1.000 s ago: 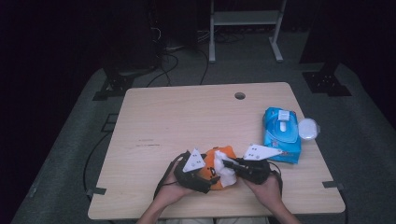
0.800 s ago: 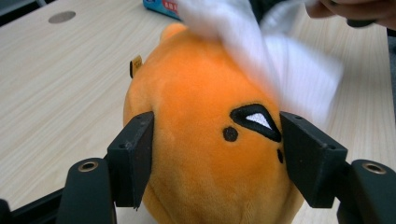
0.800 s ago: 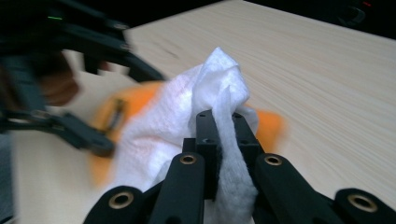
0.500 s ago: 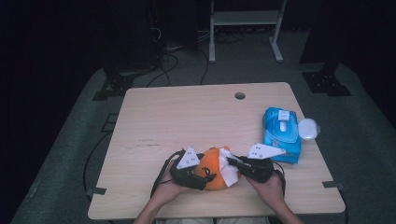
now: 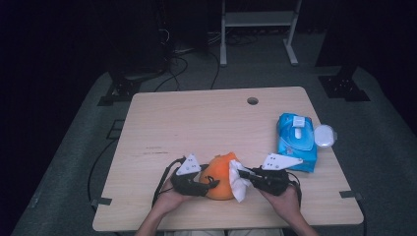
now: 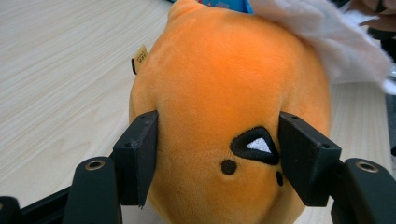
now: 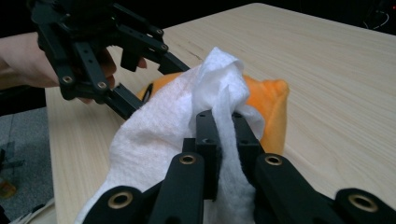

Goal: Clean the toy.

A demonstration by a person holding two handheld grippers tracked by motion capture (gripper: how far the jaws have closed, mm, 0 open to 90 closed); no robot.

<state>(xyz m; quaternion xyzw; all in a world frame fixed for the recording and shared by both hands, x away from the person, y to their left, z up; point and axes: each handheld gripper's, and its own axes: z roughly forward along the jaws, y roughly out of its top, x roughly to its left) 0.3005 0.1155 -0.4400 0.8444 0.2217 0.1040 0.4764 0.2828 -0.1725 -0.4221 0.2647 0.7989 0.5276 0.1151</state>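
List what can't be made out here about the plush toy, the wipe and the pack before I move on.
- Orange plush toy: left gripper view, its underside is cut off by the bottom edge; its far side lies under the white wipe.
- Blue wipes pack: high view, print too small to read.
- Right gripper: right gripper view, the wipe covers its jaw tips.
- Left gripper: squeezes the toy's sides.

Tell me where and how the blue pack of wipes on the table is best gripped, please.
Grip the blue pack of wipes across its two long sides, probably coming straight down from above. It lies flat on the table, so only the top and edges are free. Stay clear of the white lid on top and of the round white thing touching its right edge.
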